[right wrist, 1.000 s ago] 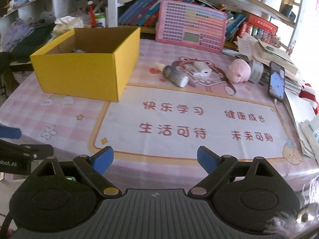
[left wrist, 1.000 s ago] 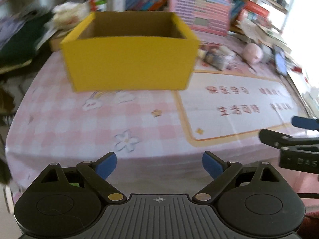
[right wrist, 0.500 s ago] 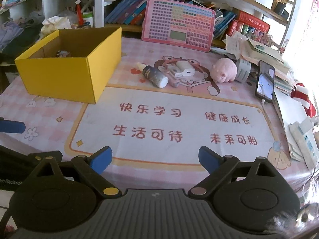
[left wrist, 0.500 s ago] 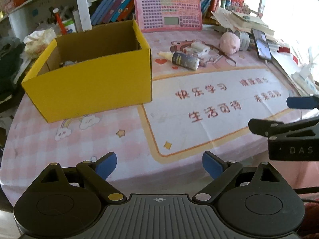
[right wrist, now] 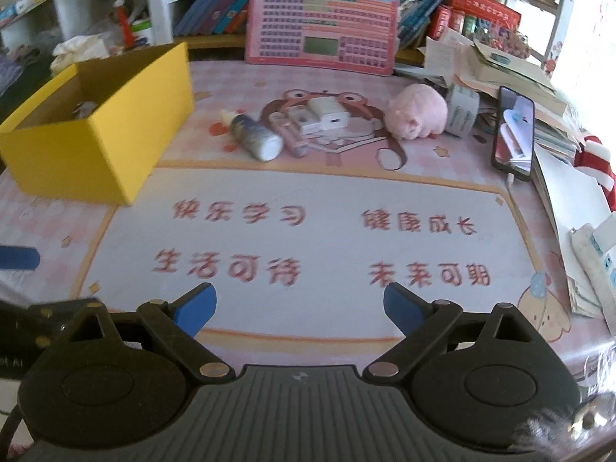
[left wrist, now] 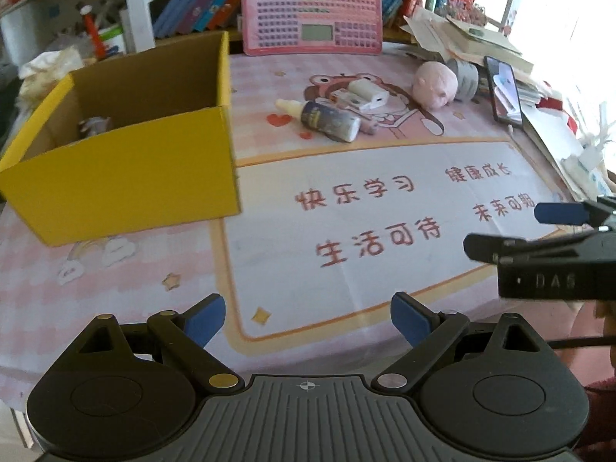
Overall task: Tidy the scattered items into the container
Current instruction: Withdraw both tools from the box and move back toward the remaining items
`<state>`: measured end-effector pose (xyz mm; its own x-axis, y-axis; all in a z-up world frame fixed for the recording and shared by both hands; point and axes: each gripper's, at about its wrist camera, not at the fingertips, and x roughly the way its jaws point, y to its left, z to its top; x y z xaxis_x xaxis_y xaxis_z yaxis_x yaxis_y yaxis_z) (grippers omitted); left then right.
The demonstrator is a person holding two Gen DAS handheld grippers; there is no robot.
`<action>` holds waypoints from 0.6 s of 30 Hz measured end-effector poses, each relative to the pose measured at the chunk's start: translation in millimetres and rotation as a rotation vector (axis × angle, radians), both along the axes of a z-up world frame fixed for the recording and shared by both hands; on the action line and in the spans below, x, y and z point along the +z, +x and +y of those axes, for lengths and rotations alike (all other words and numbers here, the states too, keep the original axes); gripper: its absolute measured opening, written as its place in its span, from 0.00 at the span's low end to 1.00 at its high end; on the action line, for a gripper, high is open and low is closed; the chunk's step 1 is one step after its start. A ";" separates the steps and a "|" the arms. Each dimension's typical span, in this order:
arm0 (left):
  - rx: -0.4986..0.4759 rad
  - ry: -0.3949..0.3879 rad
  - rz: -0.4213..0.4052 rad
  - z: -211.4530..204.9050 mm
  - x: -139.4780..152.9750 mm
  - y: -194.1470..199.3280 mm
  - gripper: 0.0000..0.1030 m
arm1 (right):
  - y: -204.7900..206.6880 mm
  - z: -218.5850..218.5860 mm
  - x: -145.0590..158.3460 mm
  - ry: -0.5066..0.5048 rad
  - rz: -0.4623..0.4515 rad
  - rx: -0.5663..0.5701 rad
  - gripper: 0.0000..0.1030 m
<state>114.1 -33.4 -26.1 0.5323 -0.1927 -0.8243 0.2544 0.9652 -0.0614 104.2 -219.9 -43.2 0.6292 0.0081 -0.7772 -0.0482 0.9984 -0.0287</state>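
A yellow cardboard box point(left wrist: 127, 169) point(right wrist: 115, 131) stands open at the table's left with a small item inside point(left wrist: 94, 125). Right of it lie a dark bottle point(left wrist: 331, 121) point(right wrist: 254, 136), a white charger point(left wrist: 367, 92) point(right wrist: 329, 113), a small pink tube point(right wrist: 288, 134) and a pink plush pig point(left wrist: 435, 84) point(right wrist: 417, 111). My left gripper point(left wrist: 308, 317) is open and empty above the table's near edge. My right gripper point(right wrist: 298, 308) is open and empty, also near the front edge; it shows at the right of the left wrist view point(left wrist: 539, 238).
A roll of tape point(right wrist: 462, 109) and a phone point(right wrist: 514, 133) lie right of the pig. A pink keyboard toy point(right wrist: 321, 25) leans against bookshelves at the back. Papers and books point(right wrist: 512, 65) pile at the right edge.
Both grippers have moved forward towards the scattered items. The left view swung right, away from the box front, and now looks at the bottle and pig. Both jaws stayed open.
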 end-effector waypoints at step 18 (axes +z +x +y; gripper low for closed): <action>-0.062 0.070 -0.067 -102.8 4.6 63.9 0.92 | 64.5 -103.9 -3.0 0.062 -0.051 -0.041 0.92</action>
<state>178.0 -136.3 -21.5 0.5757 -0.1700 -0.7998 0.3150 0.9488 0.0251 168.7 -323.8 -46.1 0.6685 0.0284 -0.7431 -0.0068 0.9995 0.0321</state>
